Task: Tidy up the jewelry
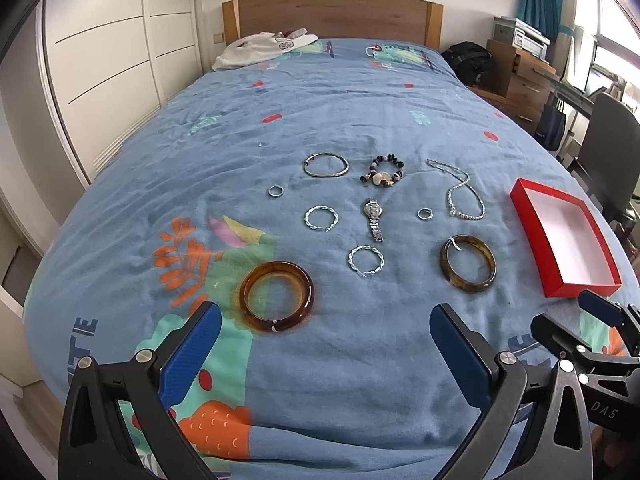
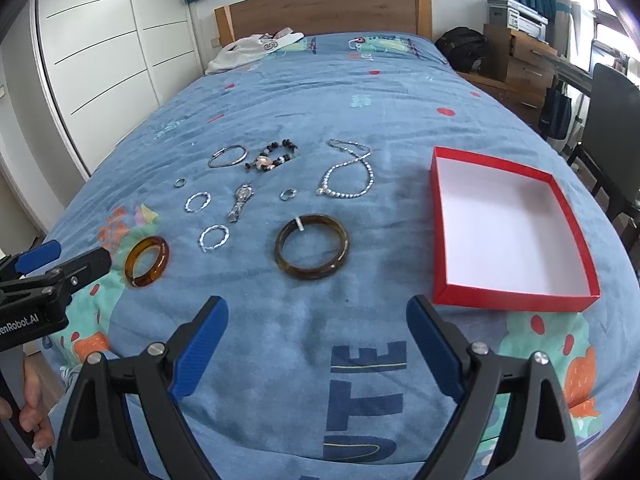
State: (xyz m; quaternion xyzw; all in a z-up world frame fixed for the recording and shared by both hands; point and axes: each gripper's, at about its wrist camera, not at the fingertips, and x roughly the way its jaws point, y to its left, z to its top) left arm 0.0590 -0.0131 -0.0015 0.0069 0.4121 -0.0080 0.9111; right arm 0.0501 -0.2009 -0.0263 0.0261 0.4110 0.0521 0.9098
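Note:
Jewelry lies spread on a blue bedspread (image 1: 320,112). An amber bangle (image 1: 277,297) sits just beyond my open left gripper (image 1: 325,322). A darker brown bangle (image 2: 311,246) lies ahead of my open right gripper (image 2: 317,316). Between them are twisted silver hoops (image 1: 366,261), a watch (image 1: 373,218), small rings (image 1: 276,191), a silver bangle (image 1: 325,164), a beaded bracelet (image 1: 383,171) and a pearl necklace (image 2: 347,172). A red box (image 2: 516,300) with a white inside stands empty to the right. Both grippers hold nothing.
A white garment (image 1: 260,49) lies near the wooden headboard (image 1: 332,14). White wardrobe doors (image 1: 104,48) run along the left. A black bag (image 1: 466,60), wooden drawers (image 1: 520,76) and a dark chair (image 2: 612,120) stand on the right. A person's fingers (image 2: 30,412) show at lower left.

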